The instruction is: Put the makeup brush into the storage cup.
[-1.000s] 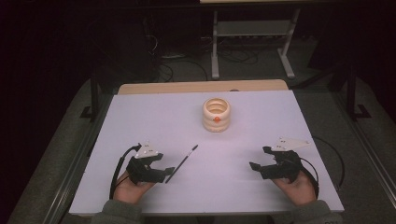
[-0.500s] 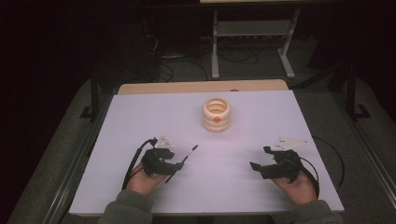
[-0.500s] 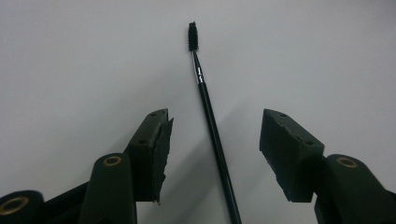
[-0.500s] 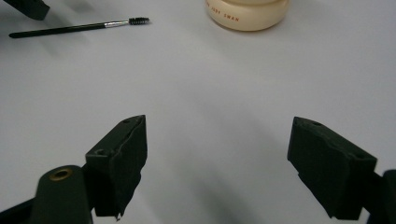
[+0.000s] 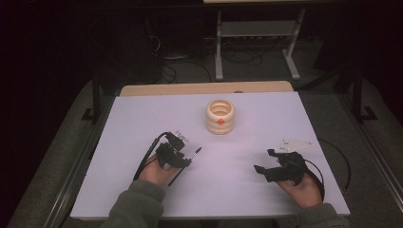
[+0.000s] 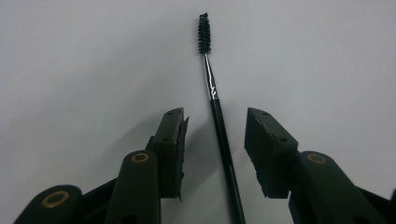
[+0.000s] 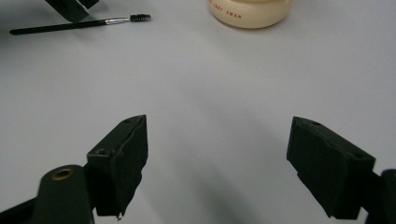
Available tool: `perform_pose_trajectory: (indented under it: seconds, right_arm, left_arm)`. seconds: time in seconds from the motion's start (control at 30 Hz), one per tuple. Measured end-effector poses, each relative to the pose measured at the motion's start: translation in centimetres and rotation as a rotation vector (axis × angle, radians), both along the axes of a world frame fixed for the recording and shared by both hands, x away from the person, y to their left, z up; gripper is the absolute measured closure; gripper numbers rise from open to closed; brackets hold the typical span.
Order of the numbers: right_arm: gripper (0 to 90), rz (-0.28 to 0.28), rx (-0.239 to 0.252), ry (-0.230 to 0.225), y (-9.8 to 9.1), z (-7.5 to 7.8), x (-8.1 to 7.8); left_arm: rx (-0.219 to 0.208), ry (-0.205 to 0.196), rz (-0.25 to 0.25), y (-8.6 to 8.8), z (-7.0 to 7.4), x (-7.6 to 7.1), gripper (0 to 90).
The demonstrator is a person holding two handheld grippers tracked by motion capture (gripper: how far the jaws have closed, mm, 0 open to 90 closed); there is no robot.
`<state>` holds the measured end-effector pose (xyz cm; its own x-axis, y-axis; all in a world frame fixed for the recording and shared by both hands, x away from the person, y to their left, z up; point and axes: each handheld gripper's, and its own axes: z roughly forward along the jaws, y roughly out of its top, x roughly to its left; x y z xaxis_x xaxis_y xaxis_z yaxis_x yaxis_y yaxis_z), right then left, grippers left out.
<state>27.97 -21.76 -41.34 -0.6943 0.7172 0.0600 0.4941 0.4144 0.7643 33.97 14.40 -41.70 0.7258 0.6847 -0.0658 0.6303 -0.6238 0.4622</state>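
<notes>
A thin black brush with a small bristled tip [image 6: 219, 126] lies flat on the white table top [image 5: 142, 118]. My left gripper [image 6: 214, 140] is open, its two jaws on either side of the brush handle without touching it. In the high view the left gripper [image 5: 183, 159] covers the middle of the brush [image 5: 196, 151]. A cream ribbed pot [image 5: 220, 116] with an orange dot stands beyond, at the table's centre. My right gripper [image 5: 263, 161] rests open at the right, with nothing between its jaws [image 7: 217, 158]. The brush [image 7: 79, 24] and pot [image 7: 250, 11] also appear in the right gripper view.
A wooden strip [image 5: 204, 88] runs along the table's far edge. Behind it stand a metal stand [image 5: 256, 42] and loose cables on the dark floor. A black cable [image 5: 340, 161] trails from the right gripper.
My left gripper has slid right and forward from beside the brush until its open jaws straddle the handle. The brush, pot and right gripper have stayed put.
</notes>
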Motion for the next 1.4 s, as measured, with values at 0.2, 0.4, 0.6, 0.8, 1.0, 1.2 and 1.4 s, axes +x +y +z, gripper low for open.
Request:
perform_pose_trajectory:
  seconds: [0.2,0.4,0.6,0.8,1.0,1.2,1.4]
  right_arm:
    - [19.7,0.005,-0.001,-0.003,0.1,0.0,0.0]
    - [20.1,0.003,0.0,-0.001,0.2,0.0,-0.1]
    - [20.2,0.013,-0.009,-0.012,0.3,0.0,0.0]
    - [20.2,0.012,-0.007,-0.002,0.4,0.0,-0.1]
    - [20.2,0.02,-0.012,-0.001,0.4,-0.1,-0.1]
    - [20.2,0.02,-0.011,0.004,0.5,-0.2,0.0]
    - [20.2,0.019,-0.01,0.01,0.5,-0.2,0.0]
  left_arm:
    - [0.031,0.0,0.006,-0.6,-0.4,0.5,64.2]
    - [0.056,0.002,0.016,-0.9,-0.6,0.4,68.3]
    - [0.102,-0.025,0.009,-1.7,-0.6,0.0,74.9]
    - [0.103,0.001,0.02,-1.9,-0.5,0.2,83.4]
    - [0.083,0.032,0.022,-1.6,-0.5,0.6,86.0]
    - [0.081,0.03,0.011,-1.5,-0.5,0.6,86.1]
    - [0.065,0.023,0.01,-1.2,-0.5,0.6,86.1]
